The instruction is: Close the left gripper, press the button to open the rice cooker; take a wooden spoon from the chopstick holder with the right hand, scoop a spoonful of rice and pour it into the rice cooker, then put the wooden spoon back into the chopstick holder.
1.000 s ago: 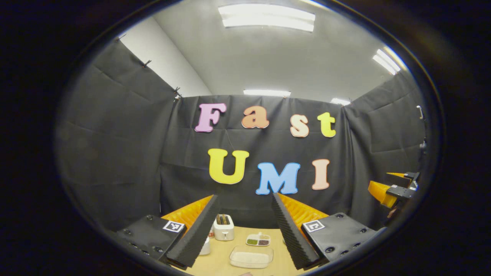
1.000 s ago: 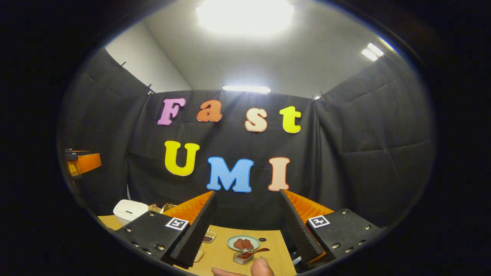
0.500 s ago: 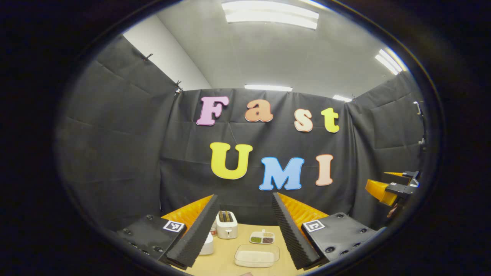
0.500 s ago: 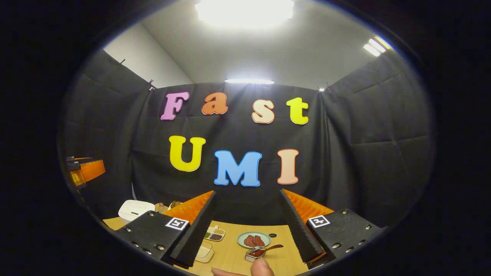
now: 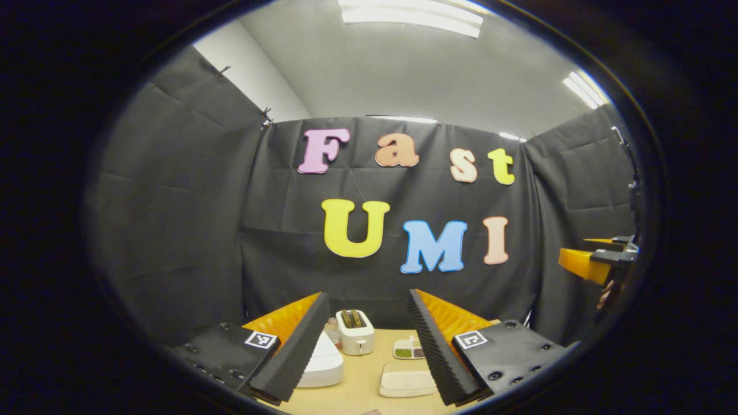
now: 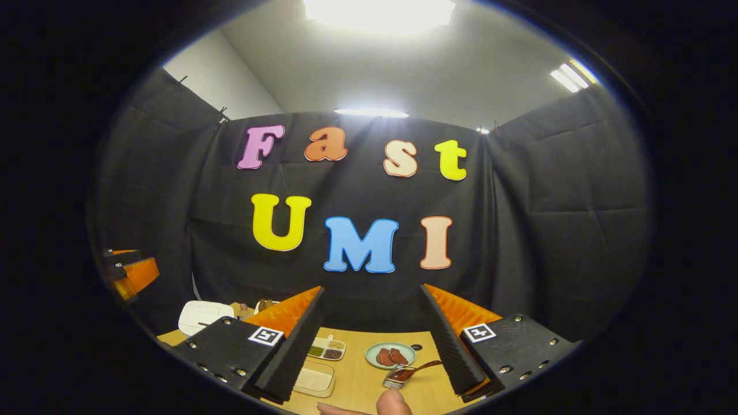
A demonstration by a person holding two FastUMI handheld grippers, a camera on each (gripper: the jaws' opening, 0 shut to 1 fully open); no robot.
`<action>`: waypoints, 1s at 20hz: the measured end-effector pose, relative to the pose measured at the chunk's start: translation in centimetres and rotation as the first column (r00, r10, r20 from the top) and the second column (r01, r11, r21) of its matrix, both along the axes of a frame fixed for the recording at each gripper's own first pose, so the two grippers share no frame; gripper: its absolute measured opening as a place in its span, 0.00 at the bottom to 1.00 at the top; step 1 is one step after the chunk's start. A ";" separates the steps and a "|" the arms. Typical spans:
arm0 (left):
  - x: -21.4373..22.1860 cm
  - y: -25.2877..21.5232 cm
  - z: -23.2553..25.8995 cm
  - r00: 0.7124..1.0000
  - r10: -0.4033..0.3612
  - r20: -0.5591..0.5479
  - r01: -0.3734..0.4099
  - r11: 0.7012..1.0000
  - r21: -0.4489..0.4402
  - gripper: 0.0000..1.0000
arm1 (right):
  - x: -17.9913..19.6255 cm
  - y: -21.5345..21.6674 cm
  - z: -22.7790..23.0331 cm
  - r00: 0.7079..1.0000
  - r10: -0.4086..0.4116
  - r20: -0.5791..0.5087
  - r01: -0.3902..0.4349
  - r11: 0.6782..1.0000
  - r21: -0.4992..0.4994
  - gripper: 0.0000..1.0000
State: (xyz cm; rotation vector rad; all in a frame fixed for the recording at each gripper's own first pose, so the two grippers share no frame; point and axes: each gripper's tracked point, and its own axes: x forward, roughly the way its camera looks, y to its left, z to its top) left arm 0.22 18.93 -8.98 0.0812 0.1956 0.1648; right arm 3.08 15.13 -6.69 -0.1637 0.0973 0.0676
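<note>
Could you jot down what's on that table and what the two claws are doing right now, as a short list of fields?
Left claw: open, empty, above the table
Right claw: open, empty
Rice cooker: white, lid down
Toaster: white, behind the cooker
Rice tray: clear, shallow, holds rice
Divided dish: small grain portions
Plate: reddish slices
Table: light wood
</note>
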 end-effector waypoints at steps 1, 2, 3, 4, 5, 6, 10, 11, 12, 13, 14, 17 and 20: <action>0.3 0.4 -0.4 1.000 -0.010 0.002 0.010 1.000 -0.005 0.92 | -0.1 0.0 0.1 1.000 -0.019 0.005 0.019 1.000 -0.012 0.98; 0.4 0.8 -1.3 1.000 -0.017 -0.010 0.017 1.000 -0.010 0.92 | -0.4 -0.2 0.0 0.999 -0.040 -0.002 0.040 0.999 -0.022 0.97; 0.8 1.4 -2.2 0.999 -0.020 -0.027 0.020 1.000 -0.013 0.92 | -0.8 0.1 -0.5 0.999 -0.048 -0.014 0.047 0.999 -0.025 0.95; 0.9 2.2 -3.3 0.999 -0.015 -0.042 0.015 1.000 -0.007 0.88 | -1.1 0.5 -0.7 0.999 -0.047 -0.021 0.046 0.999 -0.026 0.96; 1.1 3.3 -4.1 0.999 0.000 -0.052 0.001 1.000 0.006 0.84 | -1.2 0.4 -0.9 0.998 -0.059 -0.026 0.058 0.998 -0.033 0.96; 1.6 4.4 -4.9 0.998 0.016 -0.061 -0.015 1.000 0.016 0.81 | -1.4 0.3 -1.1 0.997 -0.075 -0.030 0.074 0.997 -0.038 0.96; 3.4 8.2 -10.2 0.988 0.087 -0.128 -0.082 0.996 0.042 0.25 | -1.8 0.8 -1.0 0.995 -0.089 -0.041 0.086 0.994 -0.059 0.95; 4.0 9.1 -11.9 0.982 0.104 -0.155 -0.098 0.994 0.042 0.13 | -1.7 0.7 -0.7 0.995 -0.097 -0.035 0.094 0.994 -0.064 0.95; 4.7 10.2 -13.6 0.975 0.123 -0.185 -0.117 0.992 0.044 0.11 | -1.8 0.8 -0.7 0.994 -0.100 -0.038 0.097 0.993 -0.070 0.95; 5.3 11.4 -15.3 0.964 0.147 -0.220 -0.139 0.989 0.052 0.11 | -1.9 0.8 -0.9 0.994 -0.102 -0.045 0.098 0.992 -0.083 0.96; 5.8 12.6 -17.4 0.952 0.170 -0.255 -0.159 0.985 0.065 0.11 | -1.9 0.7 -1.0 0.993 -0.108 -0.047 0.102 0.989 -0.103 0.95; 7.2 16.1 -22.5 0.911 0.250 -0.329 -0.220 0.967 0.127 0.09 | -1.7 0.8 -1.4 0.991 -0.119 -0.060 0.109 0.983 -0.150 0.95; 8.6 17.5 -27.3 0.866 0.286 -0.410 -0.254 0.958 0.132 0.09 | -1.4 1.3 -1.9 0.990 -0.118 -0.077 0.103 0.979 -0.175 0.95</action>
